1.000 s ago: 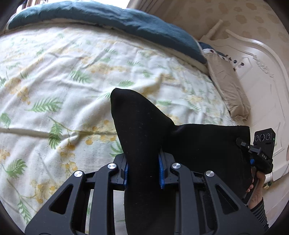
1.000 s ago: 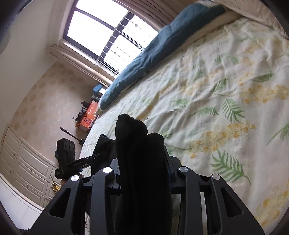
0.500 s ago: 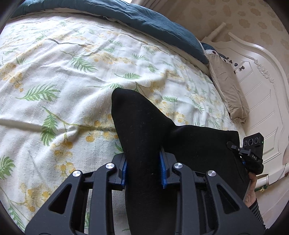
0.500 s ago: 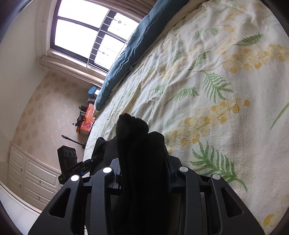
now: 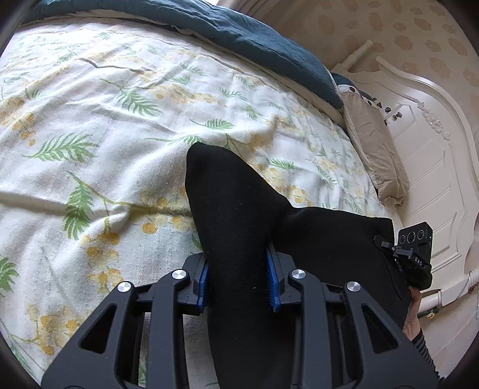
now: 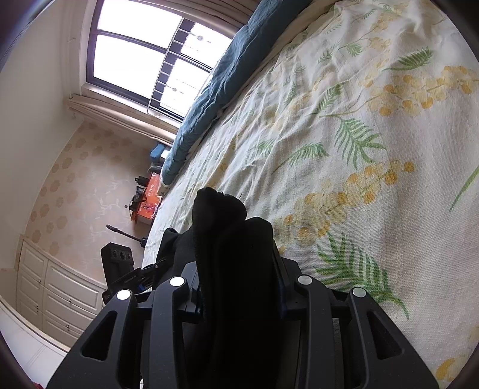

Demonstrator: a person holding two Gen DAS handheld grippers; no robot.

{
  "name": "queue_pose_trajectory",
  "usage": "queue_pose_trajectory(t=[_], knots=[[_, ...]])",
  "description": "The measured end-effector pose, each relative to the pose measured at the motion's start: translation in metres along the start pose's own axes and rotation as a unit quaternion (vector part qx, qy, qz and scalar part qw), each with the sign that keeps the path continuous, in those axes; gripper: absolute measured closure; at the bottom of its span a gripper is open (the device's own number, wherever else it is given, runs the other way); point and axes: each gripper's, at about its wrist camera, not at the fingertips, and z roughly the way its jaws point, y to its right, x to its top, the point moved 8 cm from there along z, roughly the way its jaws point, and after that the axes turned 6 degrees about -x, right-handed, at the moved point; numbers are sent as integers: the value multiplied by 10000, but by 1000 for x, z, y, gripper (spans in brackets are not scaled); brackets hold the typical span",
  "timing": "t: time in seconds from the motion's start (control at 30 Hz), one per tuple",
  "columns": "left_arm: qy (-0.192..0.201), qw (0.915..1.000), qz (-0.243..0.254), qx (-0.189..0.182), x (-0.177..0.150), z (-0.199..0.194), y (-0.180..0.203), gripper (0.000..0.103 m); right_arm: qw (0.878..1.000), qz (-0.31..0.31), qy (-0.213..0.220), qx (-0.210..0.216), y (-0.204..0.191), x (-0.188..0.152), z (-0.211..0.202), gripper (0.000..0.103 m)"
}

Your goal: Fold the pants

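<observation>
One pair of black pants (image 5: 239,227), both grippers, left (image 5: 239,281) and right (image 6: 239,287), pinching it above the bed (image 5: 89,167); waistband hidden.

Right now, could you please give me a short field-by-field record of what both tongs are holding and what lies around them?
garment: black pants, stretched between both tongs
left tongs: shut on black pants, cloth bunched between the blue pads
right tongs: shut on black pants, a fold of cloth sticking out past the tips
surface: floral bedsheet below the pants
bedding: dark blue duvet along the far edge, beige pillow by the white headboard
fold: not yet laid flat
</observation>
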Motion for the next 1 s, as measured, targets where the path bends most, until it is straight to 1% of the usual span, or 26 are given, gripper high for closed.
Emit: queue_pose_trajectory(t=[0.1, 0.2, 0.27, 0.33, 0.37, 0.4, 0.43, 0.5, 0.53, 0.57, 0.6, 0.67, 0.77, 0.83, 0.9, 1.0], knots=[[7, 10000, -44, -38, 0, 1, -1, 72, 10000, 3, -3, -3, 0, 0, 0, 68], [49, 10000, -80, -13, 0, 1, -2, 66, 10000, 24, -5, -1, 1, 0, 0, 68], [78, 9999, 44, 79, -1, 0, 0, 60, 10000, 67, -11, 32, 1, -1, -1, 67], [76, 9999, 63, 85, -2, -2, 1, 45, 9999, 90, 0, 65, 0, -1, -3, 65], [71, 10000, 50, 46, -2, -4, 2, 41, 9999, 86, 3, 78, 0, -1, -4, 61], [94, 10000, 30, 8, -3, -6, 4, 33, 9999, 116, 9, 86, -1, -2, -7, 58], [117, 9999, 2, -27, -5, -9, 4, 22, 9998, 173, 15, 100, -2, -3, -10, 56], [159, 9997, -121, -166, -11, -18, 7, 14, 9995, 298, 63, 127, -4, -6, -20, 45], [168, 9995, -163, -226, -14, -23, 8, 13, 9993, 333, 107, 157, -5, -9, -27, 43], [170, 9991, -207, -319, -20, -29, 10, 12, 9991, 364, 155, 172, -6, -11, -34, 37], [177, 9987, -247, -410, -25, -35, 11, 12, 9987, 411, 216, 193, -6, -15, -45, 34], [160, 9972, -408, -609, -41, -46, 12, 10, 9980, 497, 310, 218, -5, -24, -63, 30], [26, 9935, -652, -930, -71, -58, 16, 9, 9970, 686, 364, 30, 4, -46, -90, 29], [41, 9923, -662, -1042, -84, -64, 23, 8, 9963, 776, 368, 69, 7, -58, -99, 28], [-15, 9902, -720, -1199, -99, -66, 33, 8, 9956, 868, 322, 116, 6, -71, -103, 27], [-51, 9882, -777, -1320, -110, -62, 43, 7, 9959, 852, 272, 159, 1, -84, -99, 26]])
